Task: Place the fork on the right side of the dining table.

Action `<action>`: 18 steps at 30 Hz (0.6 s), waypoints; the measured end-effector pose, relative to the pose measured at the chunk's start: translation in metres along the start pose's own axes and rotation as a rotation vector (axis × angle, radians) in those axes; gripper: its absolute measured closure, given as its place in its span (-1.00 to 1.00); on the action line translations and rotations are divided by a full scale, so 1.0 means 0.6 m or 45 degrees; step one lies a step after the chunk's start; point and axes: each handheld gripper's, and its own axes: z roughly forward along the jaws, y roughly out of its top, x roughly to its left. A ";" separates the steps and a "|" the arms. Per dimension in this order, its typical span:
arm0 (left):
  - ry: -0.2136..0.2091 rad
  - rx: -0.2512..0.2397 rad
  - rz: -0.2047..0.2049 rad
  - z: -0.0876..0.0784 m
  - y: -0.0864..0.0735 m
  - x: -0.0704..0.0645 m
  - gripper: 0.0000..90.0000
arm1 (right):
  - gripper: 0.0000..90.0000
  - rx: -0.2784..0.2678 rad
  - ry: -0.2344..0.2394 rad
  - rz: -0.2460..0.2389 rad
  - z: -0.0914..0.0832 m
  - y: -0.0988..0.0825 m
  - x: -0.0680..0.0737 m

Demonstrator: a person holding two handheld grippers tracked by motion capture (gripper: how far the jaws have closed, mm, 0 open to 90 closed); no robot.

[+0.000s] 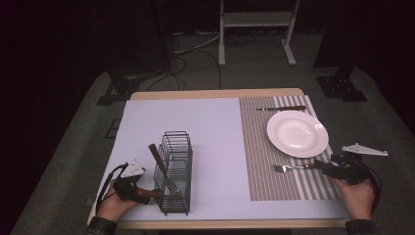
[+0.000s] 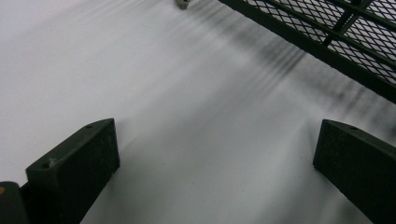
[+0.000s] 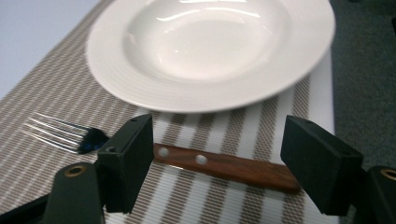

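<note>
So, status at this frame:
Right gripper [image 1: 327,168]: at the near right of the table, on the striped placemat [image 1: 266,171], held in the person's right hand [image 1: 357,196].
Right jaws: spread apart, astride the fork [image 3: 187,158]; the wooden handle lies between them, and neither pad presses on it.
Fork: flat on the placemat, just near of the plate [image 1: 297,133]; tines point to the table's left, handle end toward the right gripper. Two rivets show on the handle in the right gripper view.
Plate: white, deep, on the placemat's far right part, close to the fork but apart from it.
Knife [image 1: 281,108]: flat on the placemat beyond the plate, near the far edge.
Left gripper [image 1: 147,195]: at the near left, low over the white mat [image 1: 205,147], just beside the rack [image 1: 173,171].
Left jaws: released, wide apart, bare mat between them.
Rack: black wire mesh, upright on the white mat; its lower edge shows at upper right in the left gripper view.
Utensil [image 1: 159,164]: brown-handled, standing tilted in the rack, handle up and leaning left.
Left hand [image 1: 115,203]: wrapped round the gripper body, cable looping to its left.
</note>
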 end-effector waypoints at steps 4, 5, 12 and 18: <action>-0.001 -0.001 -0.001 0.000 0.000 0.000 -1.00 | -0.53 -0.018 0.024 -0.033 -0.005 0.010 0.021; -0.002 0.000 -0.001 0.000 0.000 0.000 -1.00 | -0.56 -0.023 0.035 -0.038 -0.006 0.013 0.027; 0.003 -0.002 0.004 0.000 -0.001 0.000 -1.00 | -0.75 -0.092 0.219 -0.033 -0.008 0.033 0.067; 0.004 -0.004 0.003 0.000 -0.001 0.000 -1.00 | -0.95 -0.085 0.238 -0.131 0.006 0.042 0.108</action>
